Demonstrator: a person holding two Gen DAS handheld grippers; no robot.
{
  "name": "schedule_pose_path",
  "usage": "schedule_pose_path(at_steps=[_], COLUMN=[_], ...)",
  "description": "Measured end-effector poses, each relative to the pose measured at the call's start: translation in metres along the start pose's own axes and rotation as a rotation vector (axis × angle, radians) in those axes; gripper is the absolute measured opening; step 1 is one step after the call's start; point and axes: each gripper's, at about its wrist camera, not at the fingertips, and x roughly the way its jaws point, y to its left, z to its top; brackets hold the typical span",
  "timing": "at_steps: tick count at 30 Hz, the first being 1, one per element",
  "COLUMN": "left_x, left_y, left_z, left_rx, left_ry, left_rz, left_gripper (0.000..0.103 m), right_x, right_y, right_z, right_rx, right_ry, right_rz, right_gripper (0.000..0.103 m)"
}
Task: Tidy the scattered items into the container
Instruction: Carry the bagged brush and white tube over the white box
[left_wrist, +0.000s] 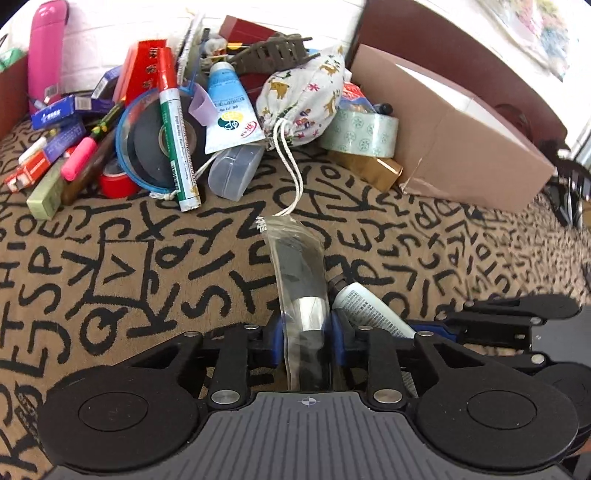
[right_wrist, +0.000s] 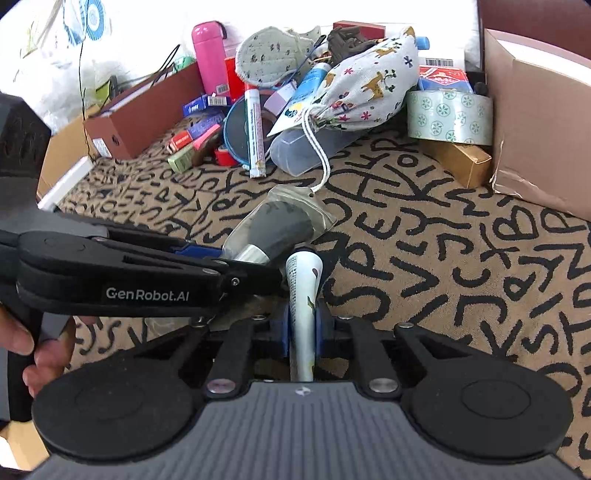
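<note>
My left gripper (left_wrist: 306, 328) is shut on a bagged makeup brush (left_wrist: 300, 266), black bristles and a silver ferrule in a clear plastic sleeve, held above the patterned cloth. It also shows in the right wrist view (right_wrist: 275, 225). My right gripper (right_wrist: 303, 325) is shut on a white tube (right_wrist: 303, 288) with printed text, right beside the brush; the tube also shows in the left wrist view (left_wrist: 369, 310). A brown cardboard box (left_wrist: 454, 133) stands at the right. The scattered pile lies ahead, with a printed drawstring pouch (left_wrist: 306, 96) and a red-green marker (left_wrist: 173, 125).
A patterned tape roll (left_wrist: 364, 134) and a gold box (left_wrist: 369, 168) lie by the cardboard box. A pink bottle (left_wrist: 46, 55), black tape in a blue ring (left_wrist: 147, 144), a clear case (left_wrist: 232, 170) and small boxes fill the left. A brown tray (right_wrist: 144, 110) stands far left.
</note>
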Motion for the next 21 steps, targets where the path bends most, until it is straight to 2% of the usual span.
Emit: schedule_pose_path(at_steps=[4, 10, 16, 21], left_x=[-0.021, -0.039, -0.045, -0.028], left_y=[-0.015, -0.047, -0.097, -0.139], left_z=[0.009, 0.052, 0.118, 0.181], left_rx=[0.002, 0.056, 0.129, 0.154], left_ry=[-0.072, -0.175, -0.285, -0.339], left_rz=[-0.032, -0.088, -0.150, -0.208], left_gripper=[0.020, 0.019, 0.019, 0.019], right_x=[-0.022, -0.067, -0.111, -0.142], right_y=[0.001, -0.011, -0.041, -0.083], right_z=[0.002, 0.032, 0.078, 0.125], right_rx=[0.009, -0.026, -0.091, -0.107], right_ry=[-0.056, -0.188, -0.307, -0.366], right_rz=[-0.001, -0.060, -0.170, -0.245], right_gripper=[0.016, 0.016, 0.016, 0.016])
